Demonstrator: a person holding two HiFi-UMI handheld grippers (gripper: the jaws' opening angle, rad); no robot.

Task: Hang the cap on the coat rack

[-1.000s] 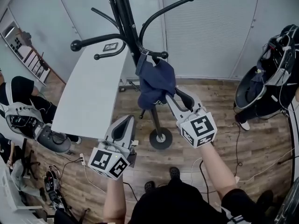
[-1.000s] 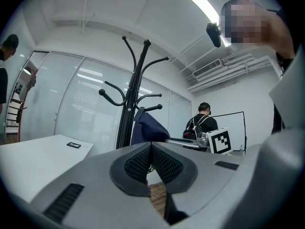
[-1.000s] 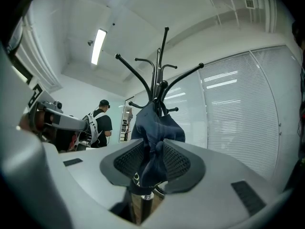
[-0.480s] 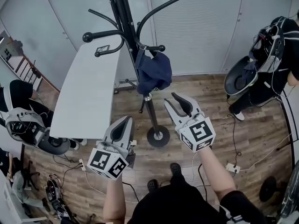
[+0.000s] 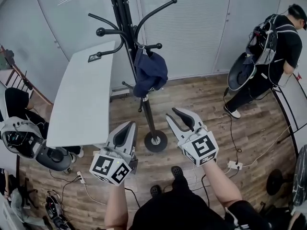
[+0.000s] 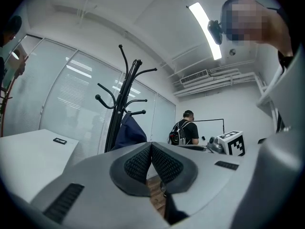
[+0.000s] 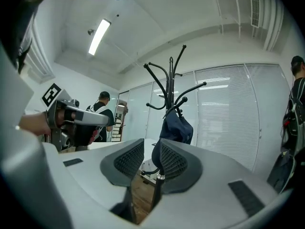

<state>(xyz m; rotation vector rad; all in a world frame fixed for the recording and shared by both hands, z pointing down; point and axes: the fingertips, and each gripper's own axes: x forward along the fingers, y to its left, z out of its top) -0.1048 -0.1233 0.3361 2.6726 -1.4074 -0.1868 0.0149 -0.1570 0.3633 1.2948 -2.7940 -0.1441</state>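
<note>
The dark blue cap (image 5: 150, 73) hangs from a hook of the black coat rack (image 5: 125, 18), whose round base (image 5: 156, 141) stands on the wooden floor. My right gripper (image 5: 178, 114) is below and to the right of the cap, well clear of it; its jaws stand apart with nothing between them and are closing slightly. The right gripper view shows the cap (image 7: 177, 128) beyond the gap of that gripper (image 7: 151, 149). My left gripper (image 5: 128, 127) is shut and empty, left of the base. In the left gripper view its pads (image 6: 138, 162) touch, and the cap (image 6: 129, 133) hangs beyond.
A long white table (image 5: 81, 99) runs along the left of the rack. A person with a backpack (image 5: 273, 47) stands at the far right. Another person with gear (image 5: 19, 128) is at the left edge. Cables and a power strip (image 5: 235, 164) lie on the floor.
The right gripper has drawn back from the cap, which stays on the hook. The view has pulled away, so rack and cap look smaller. The left gripper has barely moved.
</note>
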